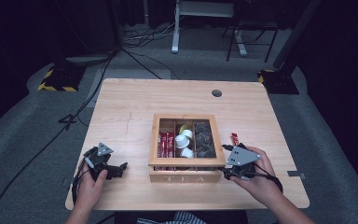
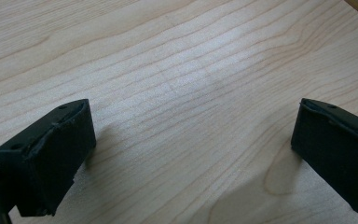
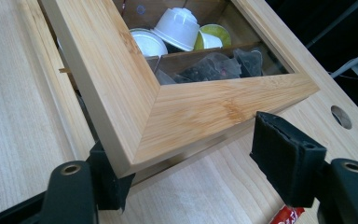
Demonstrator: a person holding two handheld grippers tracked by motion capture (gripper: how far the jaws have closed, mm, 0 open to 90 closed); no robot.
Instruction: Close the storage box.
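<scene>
A wooden tea box sits near the middle of the desk, toward the person's edge, with "TEA" on its front wall. Its lid is a wooden frame around a clear pane, and through it 3 compartments show: red packets in the left one, white pods and a yellow-green one in the middle, dark tea bags in the right one. The right hand-held gripper is at the box's front right corner. In the right gripper view its jaws stand apart on either side of the lid's corner: the left one is tucked against the underside of the lid's edge, the right one clear of the wood, so the lid is not clamped. A dark gap shows between the lid's corner and the box body below it. A red sachet lies on the desk just right of the box, beside this gripper. The left hand-held gripper rests on the desk well left of the box, held in the left hand. In its own view the jaws are wide apart over bare wood with nothing between them.
</scene>
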